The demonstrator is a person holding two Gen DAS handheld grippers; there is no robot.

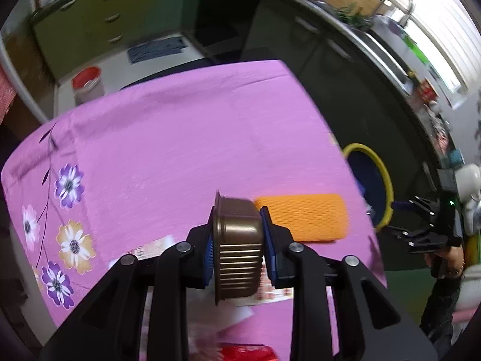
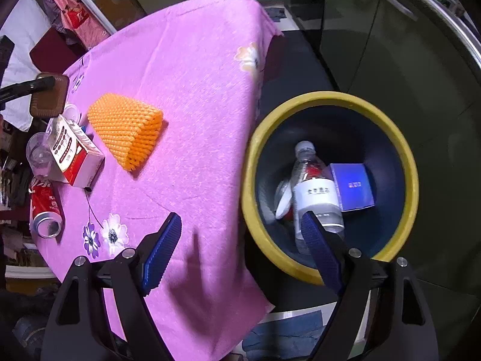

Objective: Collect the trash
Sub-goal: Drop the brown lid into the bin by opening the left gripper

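Note:
My left gripper (image 1: 237, 222) is shut on a brown ribbed cup (image 1: 237, 249), which lies sideways between the blue pads, lifted above the pink flowered tablecloth (image 1: 180, 135). The right wrist view shows the same brown cup (image 2: 48, 99) at the far left. My right gripper (image 2: 240, 219) is open and holds nothing, hanging over the table edge beside the yellow-rimmed bin (image 2: 330, 97). In the bin lie a water bottle (image 2: 315, 192), a blue box (image 2: 354, 186) and a white lid (image 2: 284, 201). On the cloth are an orange foam net (image 2: 126, 129), a carton (image 2: 75, 153), a red can (image 2: 45, 207) and a clear plastic cup (image 2: 37, 153).
The bin (image 1: 381, 174) stands on the dark floor off the table's right edge. Dark cabinets and a counter with a sink tap (image 1: 399, 3) run behind it. A red-topped bucket (image 1: 87, 82) sits on the floor beyond the table. A person's hand (image 1: 448, 258) holds the right gripper.

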